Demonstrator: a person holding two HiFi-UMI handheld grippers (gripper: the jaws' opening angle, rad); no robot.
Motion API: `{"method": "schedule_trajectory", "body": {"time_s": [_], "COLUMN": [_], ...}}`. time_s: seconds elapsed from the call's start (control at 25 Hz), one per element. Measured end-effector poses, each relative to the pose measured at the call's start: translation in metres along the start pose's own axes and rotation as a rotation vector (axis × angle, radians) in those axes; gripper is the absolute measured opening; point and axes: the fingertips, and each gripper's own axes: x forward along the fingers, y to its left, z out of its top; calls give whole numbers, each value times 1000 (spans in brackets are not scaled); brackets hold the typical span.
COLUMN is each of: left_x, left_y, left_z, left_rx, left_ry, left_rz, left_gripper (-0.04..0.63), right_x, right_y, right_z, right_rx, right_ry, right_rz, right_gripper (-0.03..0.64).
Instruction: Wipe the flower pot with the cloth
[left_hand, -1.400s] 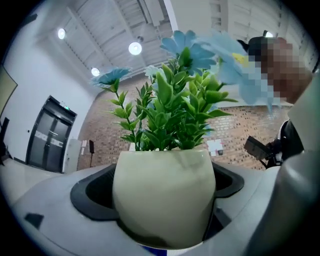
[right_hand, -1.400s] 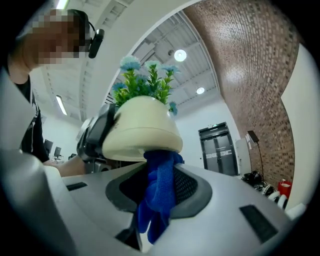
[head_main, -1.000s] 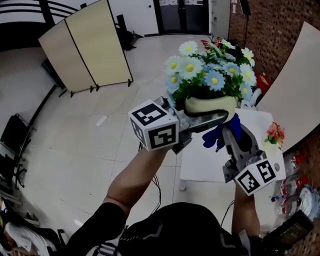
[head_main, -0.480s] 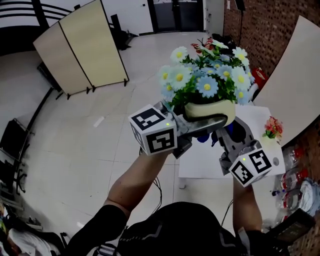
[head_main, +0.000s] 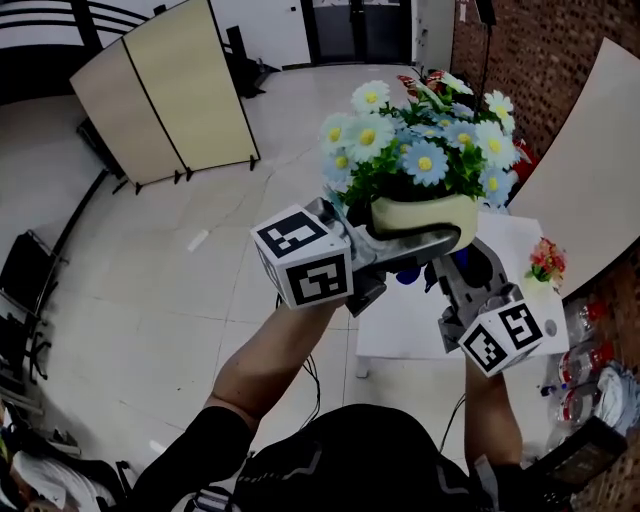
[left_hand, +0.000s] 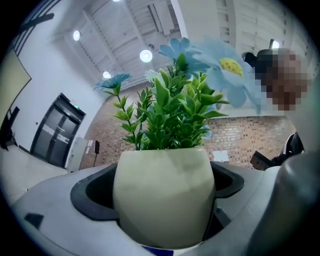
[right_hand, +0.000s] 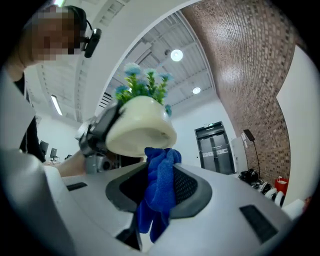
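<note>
High over the shiny floor (head_main: 180, 270), the left gripper (head_main: 408, 245) hugs the flower pot (left_hand: 162, 197) by its sides; it looks slippery and breakable. Just below, the right gripper (head_main: 458, 265) pinches the soft cloth (right_hand: 159, 192).

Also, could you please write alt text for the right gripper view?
The right gripper pinches a bunched blue cloth in its jaws, the cloth's top meeting the bottom of a cream flower pot with blue flowers. Behind: white ceiling lights and a curved brick wall.
</note>
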Motion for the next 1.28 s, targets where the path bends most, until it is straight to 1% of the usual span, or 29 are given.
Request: {"method": "schedule_trajectory", "body": {"time_s": [0.16,0.28,0.44,0.52,0.64,0.8,1.04,1.16,1.28], "left_x": [8,9,9,11,12,11,6,6,10], "left_y": [14,18,10,6,4,2,6,12,21], "left_z": [-8,-16,-15,-14,-14,-13,-13,-11,-15], "left_rx": [-18,-33,-50,-54,-62,-56,-60,-56,-57], "left_ry": [-16,-18,-8,-7,-13,-13,-31,-50,-62], "left_rz": [41,53,9,-10,-12,8,42,73,107], "left_gripper": [568,568,568,568,568,568,568,568,568], "right_x": [-33,-33,-14,-3,10,18,17,-2,-27], "right_y": [25,40,46,40,27,19,15,19,35], "right_z": [5,3,3,2,-1,-3,-11,-11,-8], "right_rx": [-31,-67,-77,-75,-64,-45,-59,-51,-64], "right_ry": [-18,-17,-5,2,8,1,15,8,-26], "right_rz": [44,66,62,51,41,47,53,61,113], "right_gripper": [101,101,101,101,101,101,101,101,101]}}
